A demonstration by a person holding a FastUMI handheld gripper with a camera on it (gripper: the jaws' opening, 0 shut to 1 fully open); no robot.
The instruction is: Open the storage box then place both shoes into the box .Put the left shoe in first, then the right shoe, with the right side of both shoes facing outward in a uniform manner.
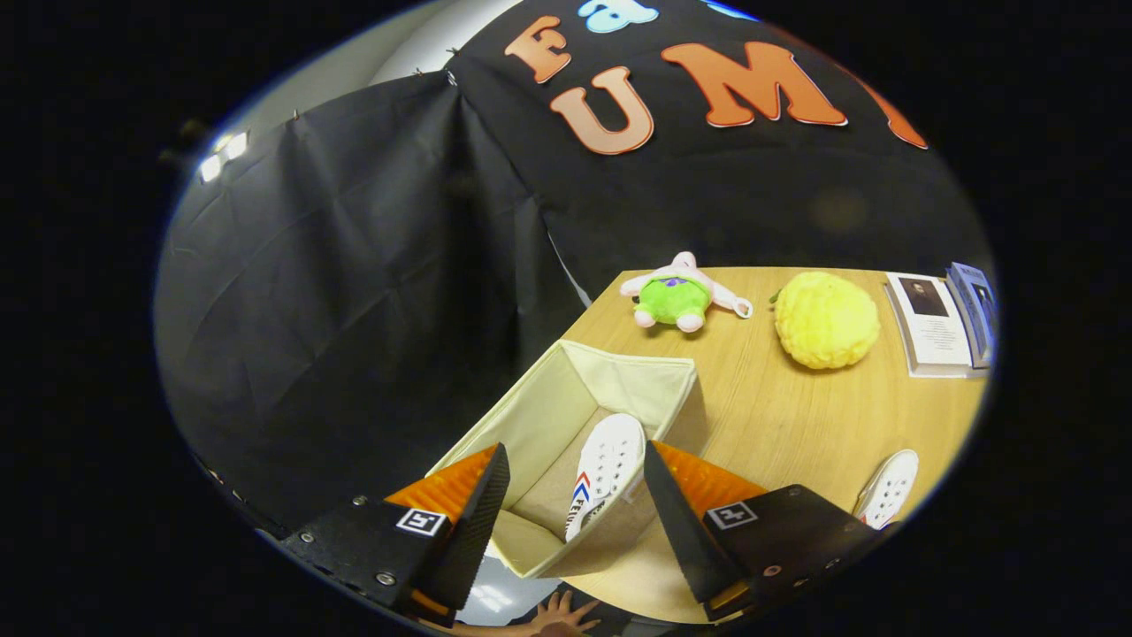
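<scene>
Gaping tongs [577, 495] above box [619, 376] rim, left shoe [606, 469] inside, right shoe [889, 487] well apart.

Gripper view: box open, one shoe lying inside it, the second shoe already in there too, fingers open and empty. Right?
Not quite. The gripper view shows the second shoe on the table, outside the box. The first shoe does lie in the open box, and the gripper is open and empty.

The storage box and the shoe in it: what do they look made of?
The storage box looks like cream fabric, matte: its walls are thin with soft fold creases. The shoe in it seems white canvas or synthetic, with eyelet rows and a red-blue chevron; which one is unclear. The hand-held gripper hangs open above the box, fingers apart either side of the shoe.
</scene>
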